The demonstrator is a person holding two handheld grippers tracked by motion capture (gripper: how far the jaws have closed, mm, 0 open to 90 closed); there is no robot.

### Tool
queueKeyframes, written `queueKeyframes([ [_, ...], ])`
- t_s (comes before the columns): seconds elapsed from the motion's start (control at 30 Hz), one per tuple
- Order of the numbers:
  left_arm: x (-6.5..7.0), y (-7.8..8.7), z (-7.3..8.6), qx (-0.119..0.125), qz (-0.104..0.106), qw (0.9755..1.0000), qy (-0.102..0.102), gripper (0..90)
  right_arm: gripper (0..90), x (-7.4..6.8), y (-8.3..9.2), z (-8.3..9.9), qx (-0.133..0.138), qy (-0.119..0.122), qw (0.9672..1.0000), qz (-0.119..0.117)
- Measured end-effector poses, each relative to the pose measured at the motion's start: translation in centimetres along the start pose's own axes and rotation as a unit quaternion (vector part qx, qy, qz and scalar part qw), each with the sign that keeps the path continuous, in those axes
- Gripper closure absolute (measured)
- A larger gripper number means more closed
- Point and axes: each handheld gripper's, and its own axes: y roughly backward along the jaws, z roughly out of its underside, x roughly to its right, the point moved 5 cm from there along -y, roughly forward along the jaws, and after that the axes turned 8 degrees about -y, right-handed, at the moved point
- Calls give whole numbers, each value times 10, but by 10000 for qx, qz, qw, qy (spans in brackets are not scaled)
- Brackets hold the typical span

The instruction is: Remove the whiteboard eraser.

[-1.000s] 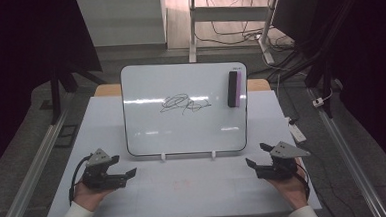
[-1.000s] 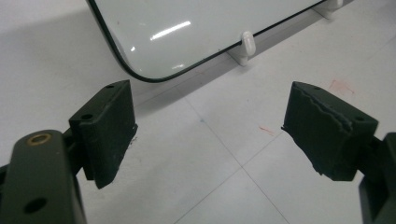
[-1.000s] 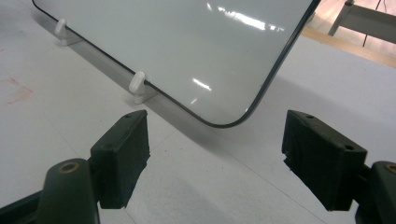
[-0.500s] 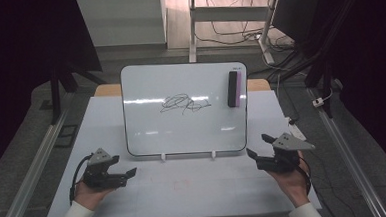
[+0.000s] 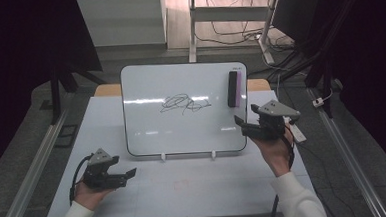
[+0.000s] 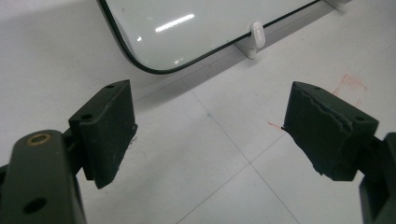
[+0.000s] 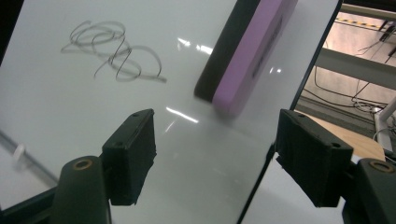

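Right claw (image 5: 246, 124): had risen from the tabletop (image 5: 210, 187) since a second before and moved up to the whiteboard's (image 5: 182, 134) right edge. Its jaws had just been closing a little but stood wide apart, nothing between them. Eraser (image 7: 247, 51): stuck upright near the board's upper right corner, just ahead of my right claw, clear of the scribble (image 5: 183, 103). Left claw (image 5: 118, 175): unmoved at the tabletop's near left, jaws wide, empty. Bare tabletop lay in front of the board.
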Motion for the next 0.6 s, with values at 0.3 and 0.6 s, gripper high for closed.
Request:
queueKeyframes([
  [0.3,-1,0,2,-9,10,10000,1,177,322,0,-23,-27,126,-208,9991,356],
  [0.6,-1,-1,3,-5,-3,10000,-12,176,371,2,-39,-31,63,-344,9973,649],
])
